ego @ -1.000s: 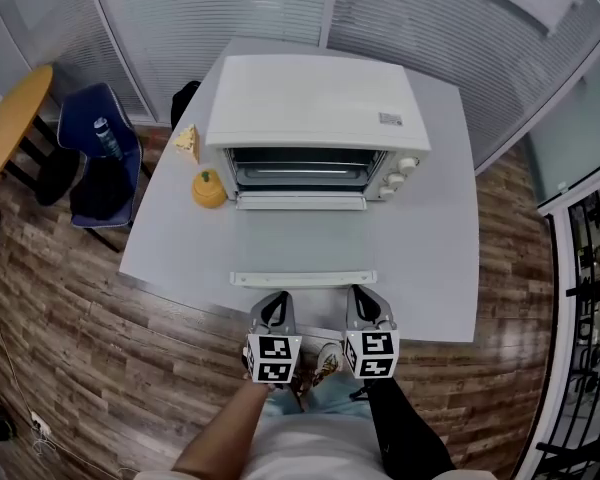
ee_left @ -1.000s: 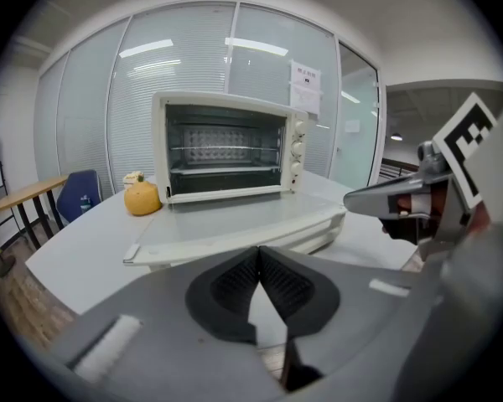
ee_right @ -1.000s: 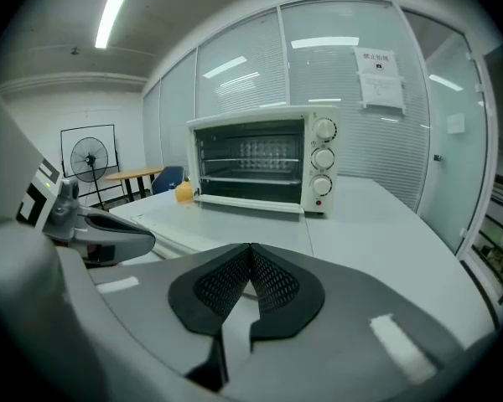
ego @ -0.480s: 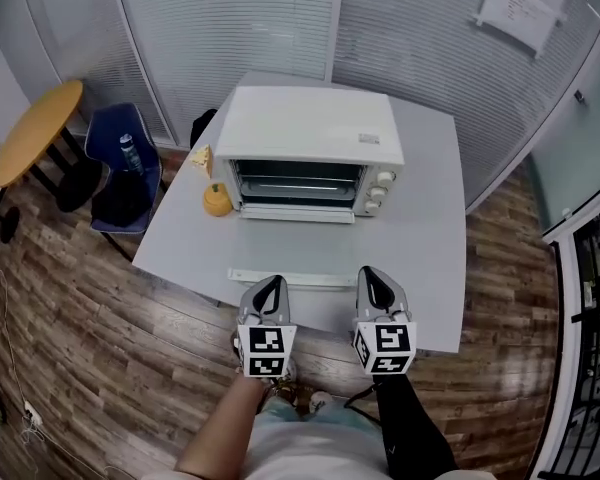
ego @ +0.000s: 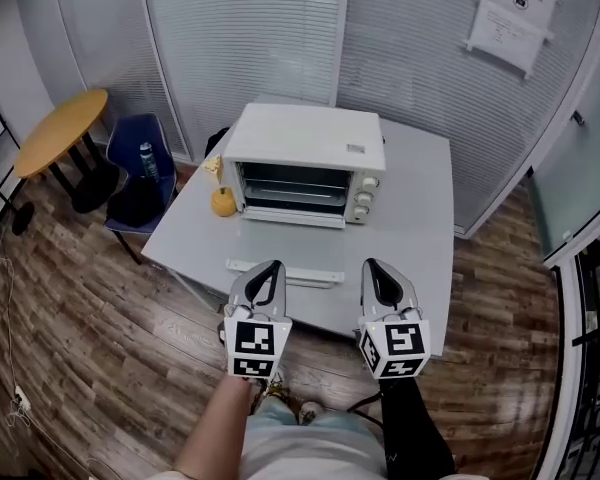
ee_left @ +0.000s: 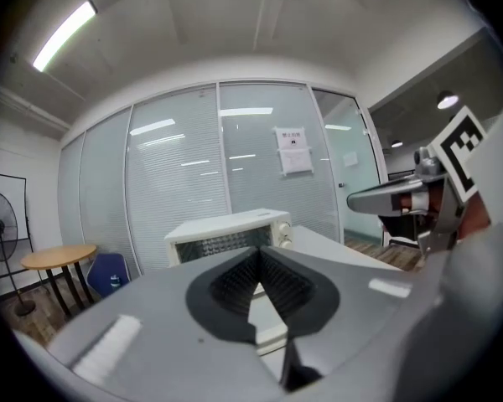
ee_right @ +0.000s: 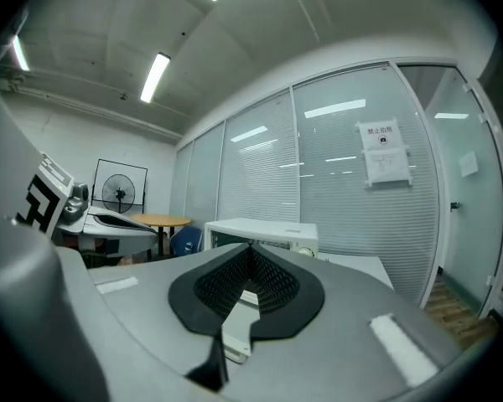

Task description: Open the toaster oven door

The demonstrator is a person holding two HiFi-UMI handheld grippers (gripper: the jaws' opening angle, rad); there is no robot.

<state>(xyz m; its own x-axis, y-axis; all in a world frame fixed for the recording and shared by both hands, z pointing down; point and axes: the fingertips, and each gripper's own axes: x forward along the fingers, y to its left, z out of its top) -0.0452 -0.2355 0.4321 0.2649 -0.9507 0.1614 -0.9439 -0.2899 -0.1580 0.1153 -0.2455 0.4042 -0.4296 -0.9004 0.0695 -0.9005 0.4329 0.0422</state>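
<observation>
The white toaster oven [ego: 305, 163] stands on the grey table [ego: 410, 238]. Its glass door lies folded down flat toward me, with the white handle bar [ego: 285, 271] at its front edge and the dark cavity exposed. My left gripper [ego: 267, 274] and right gripper [ego: 376, 271] hover side by side at the table's near edge, both shut and holding nothing. In the left gripper view the shut left gripper [ee_left: 258, 254] points at the toaster oven [ee_left: 226, 233]. The right gripper [ee_right: 250, 249] likewise faces the toaster oven [ee_right: 260, 229], jaw pads together.
An orange pumpkin-shaped toy [ego: 223, 201] and a yellow wedge [ego: 212, 165] sit left of the oven. A blue chair [ego: 130, 193] with a bottle [ego: 146, 155] and a round yellow table [ego: 60, 131] stand at the left. Blinded glass walls [ego: 270, 28] enclose the back.
Both grippers have risen and drawn back from the table, and the head view has pulled away, so the oven looks smaller. The door stays down.
</observation>
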